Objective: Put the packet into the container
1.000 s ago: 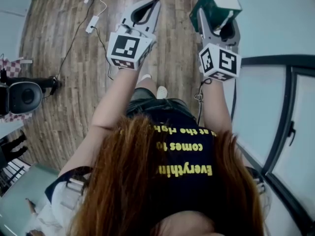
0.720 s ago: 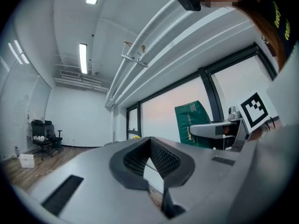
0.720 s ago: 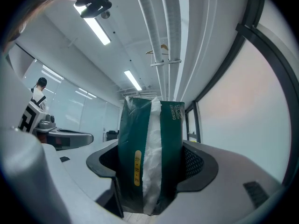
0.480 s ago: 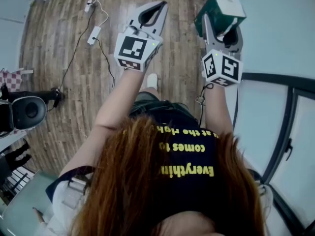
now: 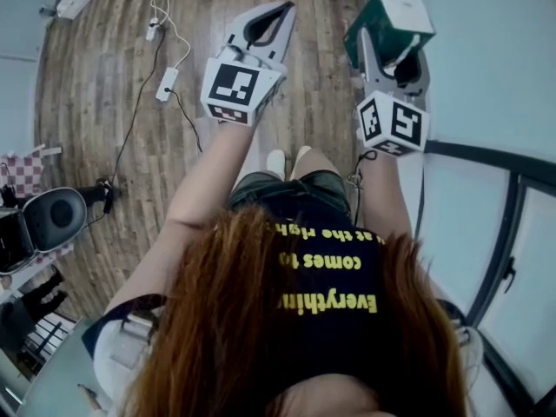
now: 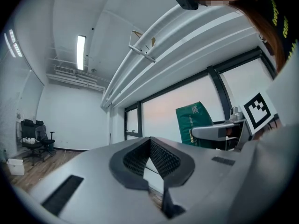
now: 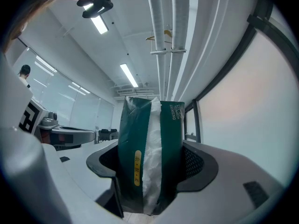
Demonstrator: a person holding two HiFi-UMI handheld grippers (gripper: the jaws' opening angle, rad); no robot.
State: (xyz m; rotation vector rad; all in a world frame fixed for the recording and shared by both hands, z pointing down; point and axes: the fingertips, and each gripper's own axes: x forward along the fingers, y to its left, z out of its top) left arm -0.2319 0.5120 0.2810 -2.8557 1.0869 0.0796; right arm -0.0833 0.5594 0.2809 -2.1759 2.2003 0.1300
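A dark green packet (image 5: 388,20) with white tissue showing along its front (image 7: 149,157) stands upright between the jaws of my right gripper (image 5: 389,40), which is shut on it and held level out in front of the person. In the right gripper view the packet fills the gap between the pads (image 7: 194,162). My left gripper (image 5: 280,11) is held level beside it, its jaw tips meeting with nothing between them (image 6: 150,141). From the left gripper view the packet (image 6: 192,122) appears off to the right. No container is in view.
Below lies a wooden floor (image 5: 113,172) with white cables and a power adapter (image 5: 165,83). Dark equipment (image 5: 52,220) stands at the left. A glass wall with dark frames (image 5: 504,224) runs along the right. An office chair (image 6: 35,139) stands far off.
Both grippers have travelled forward together over the floor; the cables and the dark equipment slid down the picture. The person's shoes now show. The grip on the packet is unchanged.
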